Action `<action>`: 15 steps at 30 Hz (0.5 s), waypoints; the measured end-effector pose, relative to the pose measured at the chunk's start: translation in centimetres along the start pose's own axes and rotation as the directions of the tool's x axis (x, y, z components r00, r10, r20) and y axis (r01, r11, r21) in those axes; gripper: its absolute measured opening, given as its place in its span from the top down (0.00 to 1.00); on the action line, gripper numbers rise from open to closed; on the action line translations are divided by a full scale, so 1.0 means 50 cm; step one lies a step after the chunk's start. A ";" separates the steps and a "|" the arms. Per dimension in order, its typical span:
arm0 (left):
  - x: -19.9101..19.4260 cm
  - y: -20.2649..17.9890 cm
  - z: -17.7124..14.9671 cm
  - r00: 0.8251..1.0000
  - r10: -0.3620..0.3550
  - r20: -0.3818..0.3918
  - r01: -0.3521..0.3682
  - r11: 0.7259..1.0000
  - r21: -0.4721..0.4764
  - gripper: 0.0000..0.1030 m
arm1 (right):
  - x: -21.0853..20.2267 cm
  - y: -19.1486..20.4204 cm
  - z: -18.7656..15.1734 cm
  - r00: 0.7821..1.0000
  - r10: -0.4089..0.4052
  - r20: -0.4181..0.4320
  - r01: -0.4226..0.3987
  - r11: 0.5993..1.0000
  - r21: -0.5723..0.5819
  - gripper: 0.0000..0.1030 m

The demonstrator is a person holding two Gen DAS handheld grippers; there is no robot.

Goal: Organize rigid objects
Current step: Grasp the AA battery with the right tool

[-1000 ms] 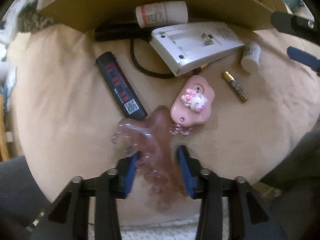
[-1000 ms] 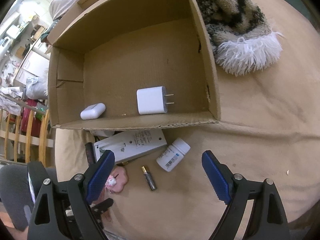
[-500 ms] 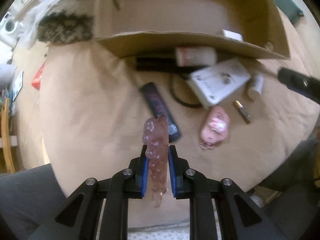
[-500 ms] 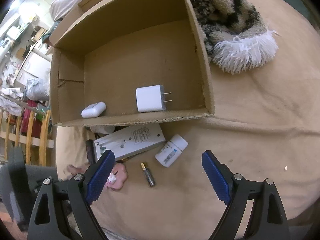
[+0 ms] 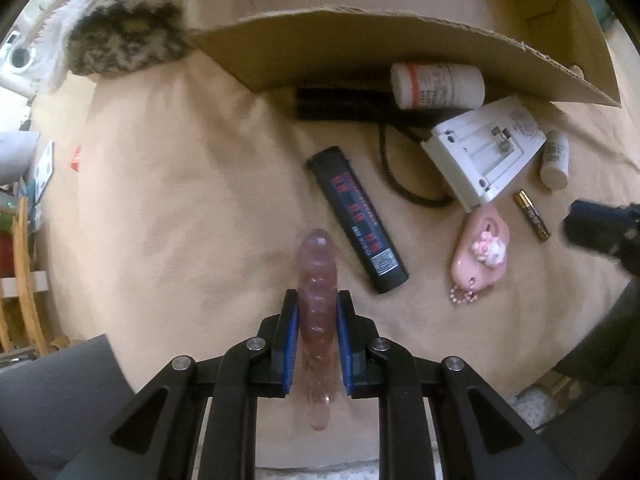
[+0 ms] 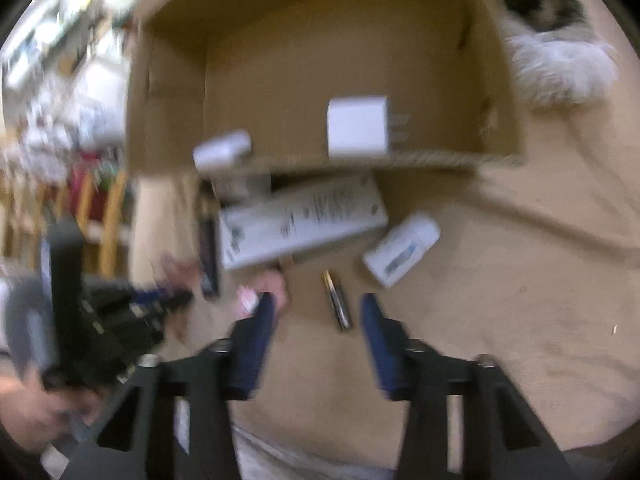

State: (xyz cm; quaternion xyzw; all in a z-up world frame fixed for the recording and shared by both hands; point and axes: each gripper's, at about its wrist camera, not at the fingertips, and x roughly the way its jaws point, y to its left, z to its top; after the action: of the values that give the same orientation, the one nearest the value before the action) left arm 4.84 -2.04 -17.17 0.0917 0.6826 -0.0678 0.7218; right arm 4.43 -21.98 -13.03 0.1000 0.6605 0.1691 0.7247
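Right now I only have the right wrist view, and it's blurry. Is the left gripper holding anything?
Observer: Yes. The left gripper is shut on a translucent pink comb, held edge-on.
Operator: What's the dark thing left of the white device?
Observer: A black rectangular bar with red print, lying flat, just right of the comb's tip.
Operator: And the white shape under the box's front edge?
Observer: A white bottle with a red band, on its side against the cardboard box.
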 end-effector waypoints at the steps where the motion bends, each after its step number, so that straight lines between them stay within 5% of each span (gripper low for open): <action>1: 0.003 -0.002 0.002 1.000 0.011 0.002 -0.011 1.000 0.008 0.84 | 0.014 0.009 0.001 0.999 -0.028 -0.019 0.028 0.999 -0.027 0.65; 13: 0.016 -0.054 -0.004 0.999 0.029 0.017 -0.029 1.000 0.006 0.84 | 0.114 0.075 0.009 0.957 -0.288 -0.036 0.274 0.937 -0.217 0.68; 15: 0.006 -0.048 -0.011 1.000 0.011 0.023 -0.010 1.000 -0.013 0.84 | 0.109 0.076 0.007 0.955 -0.296 -0.018 0.285 0.934 -0.217 0.85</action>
State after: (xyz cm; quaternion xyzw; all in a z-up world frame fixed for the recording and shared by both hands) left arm 3.78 -4.23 -17.60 0.0897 0.6740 -0.0605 0.7308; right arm 4.75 -16.40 -16.63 -0.0810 0.6643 0.1323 0.7312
